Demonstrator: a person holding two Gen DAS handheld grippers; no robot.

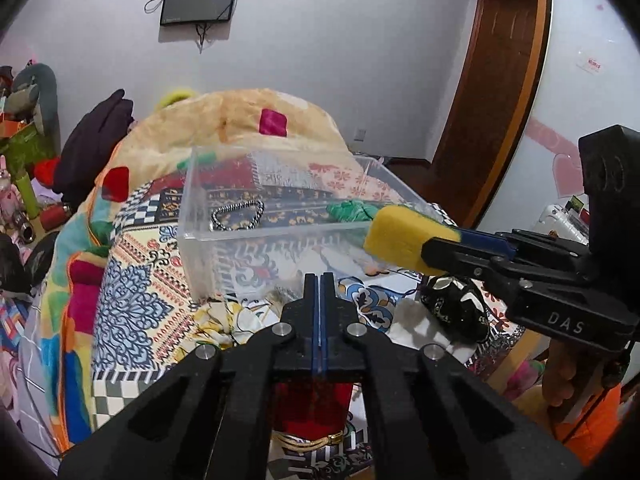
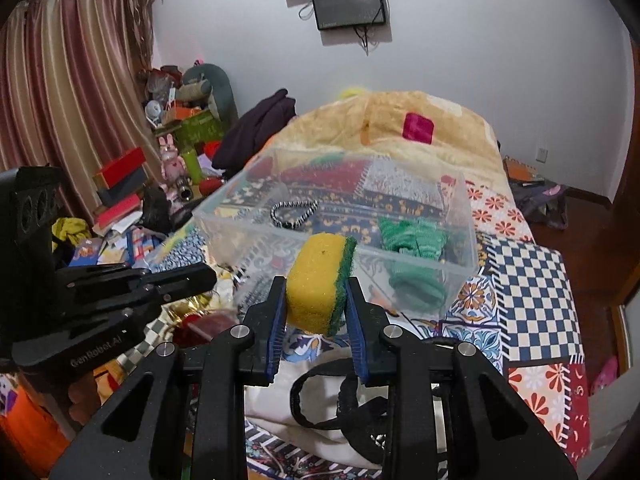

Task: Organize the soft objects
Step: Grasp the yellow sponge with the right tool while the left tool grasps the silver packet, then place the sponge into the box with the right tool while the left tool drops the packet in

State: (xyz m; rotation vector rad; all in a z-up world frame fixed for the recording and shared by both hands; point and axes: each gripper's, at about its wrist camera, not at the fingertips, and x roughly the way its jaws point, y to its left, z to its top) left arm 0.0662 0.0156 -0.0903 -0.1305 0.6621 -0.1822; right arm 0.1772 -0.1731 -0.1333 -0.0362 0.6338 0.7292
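My right gripper is shut on a yellow sponge with a green scouring side, held just in front of the near wall of a clear plastic box. The sponge and right gripper also show in the left wrist view, at the box's right corner. Inside the box lie a green cloth and a black-and-white hair tie. My left gripper is shut and empty, just in front of the box; it shows at the left in the right wrist view.
The box stands on a patchwork quilt on a bed. A black patterned pouch and white cloth with a black strap lie on the quilt near me. A folded blanket is behind the box. Clutter fills the floor at left.
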